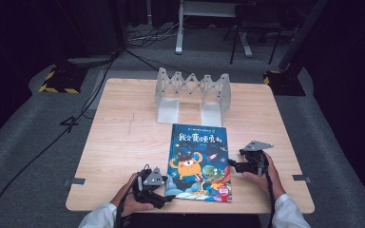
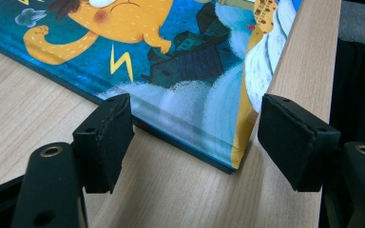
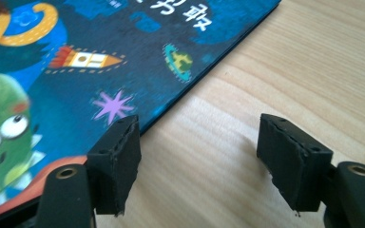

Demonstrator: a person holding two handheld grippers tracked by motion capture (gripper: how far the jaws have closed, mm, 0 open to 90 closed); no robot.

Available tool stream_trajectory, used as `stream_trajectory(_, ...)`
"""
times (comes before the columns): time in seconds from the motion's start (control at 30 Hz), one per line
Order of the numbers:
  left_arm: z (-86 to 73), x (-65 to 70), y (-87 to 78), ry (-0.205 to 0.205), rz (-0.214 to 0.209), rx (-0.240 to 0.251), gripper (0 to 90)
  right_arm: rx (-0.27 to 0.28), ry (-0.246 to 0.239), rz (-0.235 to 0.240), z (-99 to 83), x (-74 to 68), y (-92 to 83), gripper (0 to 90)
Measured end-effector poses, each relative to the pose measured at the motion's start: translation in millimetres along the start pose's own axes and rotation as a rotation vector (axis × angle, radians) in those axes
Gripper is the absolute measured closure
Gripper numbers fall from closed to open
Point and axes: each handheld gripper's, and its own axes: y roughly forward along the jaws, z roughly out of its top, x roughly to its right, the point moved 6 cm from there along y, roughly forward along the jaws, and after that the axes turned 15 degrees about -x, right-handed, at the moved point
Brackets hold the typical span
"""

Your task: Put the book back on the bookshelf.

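a children's picture book [image 1: 199, 162] lies flat and closed on the wooden tabletop [image 1: 123, 137], cover up, its bottom edge close to the near edge of the tabletop and a little right of the middle. the cover is blue, with an orange monster, a green creature and chinese lettering. the left gripper [image 1: 164, 197] sits at the book's near left corner; in the left gripper view [image 2: 195, 142] that corner lies between the two black jaws, which stand apart and do not press on it. the right gripper [image 1: 231, 166] sits just beside the book's right edge, about halfway along it; in the right gripper view [image 3: 197, 161] its jaws are released too, one over the cover's edge, the other over bare wood. an expandable white book rack [image 1: 192, 92] stands near the far edge of the tabletop, well apart from the book
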Motion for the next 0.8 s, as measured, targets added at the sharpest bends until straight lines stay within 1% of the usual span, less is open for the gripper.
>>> stream_trajectory(0.07,2.2,0.1,1.7,0.009,0.013,-0.002,27.6,-0.009,-0.012,0.018,-2.9,-0.3,-1.7,28.9)
stream_trajectory(0.17,4.0,1.4,3.4,0.012,0.019,-0.009,25.2,-0.018,-0.026,0.021,-5.4,-0.2,-3.5,28.9)
stream_trajectory(0.2,4.3,1.6,3.7,0.022,0.022,-0.01,25.1,-0.019,-0.027,0.022,-6.5,-0.4,-4.2,28.9)
stream_trajectory(0.23,4.4,1.9,3.9,0.023,0.024,-0.01,25.0,-0.018,-0.036,0.028,-7.7,-1.2,-5.0,29.8)
stream_trajectory(0.27,4.1,1.9,3.9,0.028,0.032,-0.015,24.9,-0.017,-0.048,0.034,-9.3,-2.3,-6.2,32.8)
stream_trajectory(0.3,4.0,2.4,4.5,0.047,0.04,-0.018,24.7,-0.015,-0.058,0.043,-10.6,-3.6,-7.5,34.4)
stream_trajectory(0.33,3.3,2.6,4.4,0.056,0.051,-0.027,24.2,-0.021,-0.065,0.044,-12.2,-5.0,-8.9,34.4)
stream_trajectory(0.4,3.1,2.1,4.3,0.053,0.052,-0.024,23.9,-0.03,-0.08,0.043,-15.3,-7.6,-11.7,35.6)
stream_trajectory(0.47,1.8,1.4,3.4,0.05,0.054,-0.021,23.6,-0.039,-0.091,0.032,-18.9,-10.0,-15.0,35.3)
stream_trajectory(0.53,-1.4,-0.8,1.5,0.042,0.062,-0.029,22.5,-0.048,-0.099,0.052,-22.4,-13.4,-18.5,35.2)
stream_trajectory(0.57,-3.2,-2.2,0.6,0.032,0.066,-0.031,21.0,-0.048,-0.1,0.056,-23.9,-15.2,-20.6,35.2)
stream_trajectory(0.63,-6.8,-5.4,-1.5,0.026,0.072,-0.033,18.1,-0.052,-0.108,0.063,-27.2,-18.8,-25.1,34.1)
stream_trajectory(0.7,-10.3,-8.2,-3.6,0.02,0.076,-0.037,15.9,-0.051,-0.112,0.071,-30.5,-22.4,-30.1,31.0)
stream_trajectory(0.73,-11.7,-9.4,-4.5,0.016,0.077,-0.036,15.5,-0.048,-0.104,0.07,-32.1,-23.8,-32.5,29.7)
stream_trajectory(0.8,-14.0,-10.2,-5.9,0.009,0.081,-0.041,14.8,-0.049,-0.101,0.084,-36.1,-27.7,-37.1,29.6)
